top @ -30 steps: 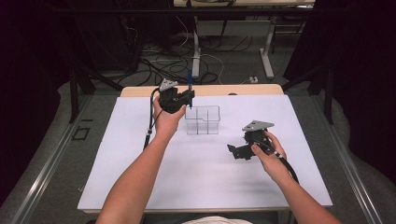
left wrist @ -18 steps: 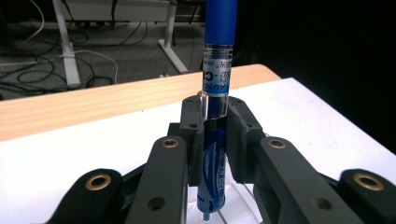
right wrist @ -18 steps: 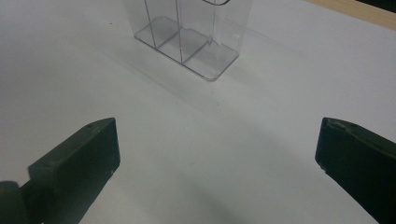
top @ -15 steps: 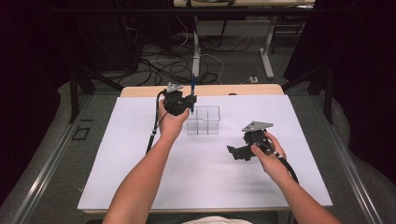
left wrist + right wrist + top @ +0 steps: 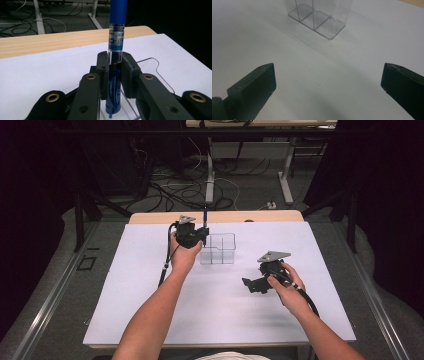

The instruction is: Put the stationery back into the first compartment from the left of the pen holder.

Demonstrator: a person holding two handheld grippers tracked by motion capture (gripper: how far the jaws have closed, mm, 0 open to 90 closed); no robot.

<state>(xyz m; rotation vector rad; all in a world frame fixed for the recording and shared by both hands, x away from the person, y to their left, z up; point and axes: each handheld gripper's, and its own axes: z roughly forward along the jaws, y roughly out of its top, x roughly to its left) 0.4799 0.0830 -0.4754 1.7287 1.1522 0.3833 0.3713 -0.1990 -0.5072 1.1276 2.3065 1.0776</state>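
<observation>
My left gripper (image 5: 200, 239) is shut on a blue pen (image 5: 115, 52), which stands upright between its jaws with the tip down. The pen (image 5: 205, 214) hangs over the left end of a clear plastic organiser (image 5: 218, 249) with several compartments. In the left gripper view the organiser's rim (image 5: 155, 65) shows just behind the jaws. My right gripper (image 5: 249, 285) is open above the white mat, to the right and nearer the person than the organiser. In the right gripper view its jaws stand wide apart with nothing between them, and the organiser (image 5: 317, 15) lies ahead.
A white mat (image 5: 125, 295) covers most of the wooden table (image 5: 225, 216), whose bare far edge shows behind it. Cables and desk legs lie on the floor beyond the table. Cords trail from both grippers along the forearms.
The left gripper with the pen has moved a little to the right, closer over the organiser's left end. The right gripper has stayed in place.
</observation>
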